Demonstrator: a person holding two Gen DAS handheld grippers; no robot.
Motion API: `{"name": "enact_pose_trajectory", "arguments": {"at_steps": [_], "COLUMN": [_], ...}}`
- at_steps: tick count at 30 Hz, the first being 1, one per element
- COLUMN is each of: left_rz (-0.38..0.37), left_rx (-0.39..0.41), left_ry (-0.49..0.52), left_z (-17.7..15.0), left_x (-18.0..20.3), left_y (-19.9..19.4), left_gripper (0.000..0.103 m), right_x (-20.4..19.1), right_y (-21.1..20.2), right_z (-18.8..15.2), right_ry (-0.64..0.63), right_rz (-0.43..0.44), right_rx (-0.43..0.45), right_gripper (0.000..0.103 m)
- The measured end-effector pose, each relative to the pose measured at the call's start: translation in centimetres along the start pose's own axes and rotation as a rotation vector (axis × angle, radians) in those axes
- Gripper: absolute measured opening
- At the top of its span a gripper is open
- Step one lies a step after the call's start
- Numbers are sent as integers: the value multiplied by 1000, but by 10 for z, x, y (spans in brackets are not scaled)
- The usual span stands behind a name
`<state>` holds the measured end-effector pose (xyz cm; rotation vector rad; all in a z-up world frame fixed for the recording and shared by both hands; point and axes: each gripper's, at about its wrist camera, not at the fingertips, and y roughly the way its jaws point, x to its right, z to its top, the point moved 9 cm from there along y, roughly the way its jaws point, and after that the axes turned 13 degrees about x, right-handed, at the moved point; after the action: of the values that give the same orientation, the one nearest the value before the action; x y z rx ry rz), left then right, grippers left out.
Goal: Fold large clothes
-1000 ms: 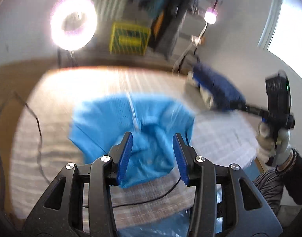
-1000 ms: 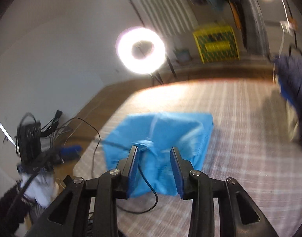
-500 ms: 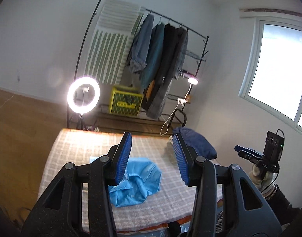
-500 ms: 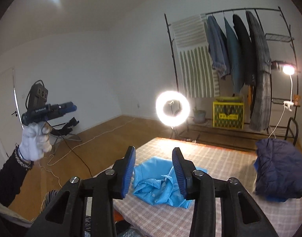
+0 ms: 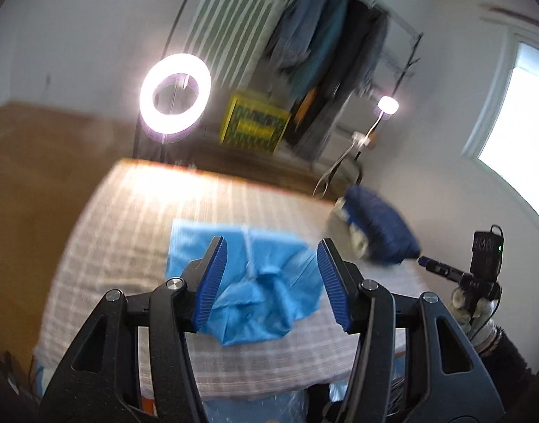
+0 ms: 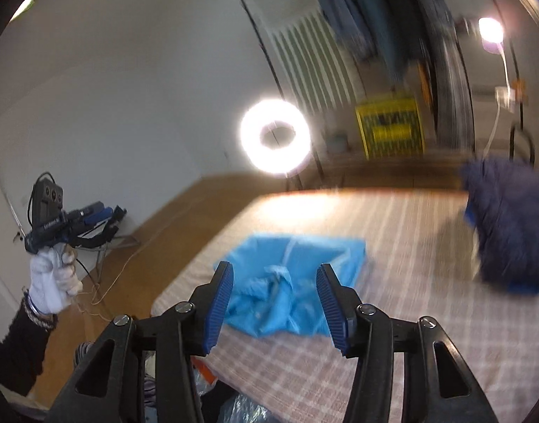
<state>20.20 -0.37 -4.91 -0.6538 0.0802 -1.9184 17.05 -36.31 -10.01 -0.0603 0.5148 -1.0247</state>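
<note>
A light blue garment [image 5: 255, 282] lies crumpled on the checkered table [image 5: 128, 232], toward its near edge. My left gripper [image 5: 273, 275] hangs above the near edge and points down at the garment. Its jaws are opening with nothing between the blue pads. From the right wrist the same garment [image 6: 294, 289] shows beyond my right gripper [image 6: 274, 299], whose jaws are also opening and hold nothing. Each gripper appears in the other's view, gripped by a white-gloved hand: the right gripper [image 5: 424, 261] at the right, the left gripper [image 6: 104, 211] at the left.
A dark blue bundle of clothes [image 6: 505, 225] sits at the table's right side. Behind the table stand a lit ring light [image 5: 175, 98], a yellow crate [image 5: 255, 127], a rack of hanging clothes [image 5: 326, 56] and a small lamp [image 5: 388, 105]. Wooden floor lies to the left.
Both cameras swung up and back from the blue garment, then dipped toward it again. Both pairs of jaws stand wider than a second ago. The garment lies more crumpled.
</note>
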Motion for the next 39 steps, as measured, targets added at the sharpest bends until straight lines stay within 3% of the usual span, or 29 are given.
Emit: {"name": "enact_pose_trajectory", "arguments": {"at_steps": [7,12,16,20,22,23,25,27,29,31,34,38,39], "left_rz": [56,100,63,-15,-37,-48,-67,-38,9,33,53,93,102], "left_rx": [-141,-230,-293,-321,-345,-354,-339,-346,-398,-400,-392,-338,-317], "left_ry": [-101,-246,-385,-439,-420,-404,-360,-317,-304,-263,-223,-107,-86], "left_z": [-50,-82,-111,-130,-136,-138,-140,-148,-166,-174,-168,-139,-131], "left_x": [-79,-144,-178,-186,-186,-185,-185,-191,-200,-200,-198,-192,-188], "left_y": [99,160,197,215,220,220,219,220,226,228,224,203,197], "left_gripper": [55,55,55,50,20,14,9,8,8,8,9,12,12], "right_x": [77,117,137,143,141,140,135,136,146,154,143,119,114], "right_y": [98,145,183,211,220,223,223,225,231,238,237,220,215], "right_z": [-55,-79,-92,-106,-111,-112,-109,-111,-134,-153,-147,-122,-115], "right_ry": [175,312,404,478,509,512,499,448,417,405,289,92,57], "right_rz": [-7,18,44,110,157,181,224,226,161,96,47,-29,-28], "right_rx": [-191,-226,-238,-258,-264,-263,-247,-238,-302,-361,-360,-377,-363], "right_gripper": [57,60,58,45,34,28,16,3,1,1,3,32,32]}}
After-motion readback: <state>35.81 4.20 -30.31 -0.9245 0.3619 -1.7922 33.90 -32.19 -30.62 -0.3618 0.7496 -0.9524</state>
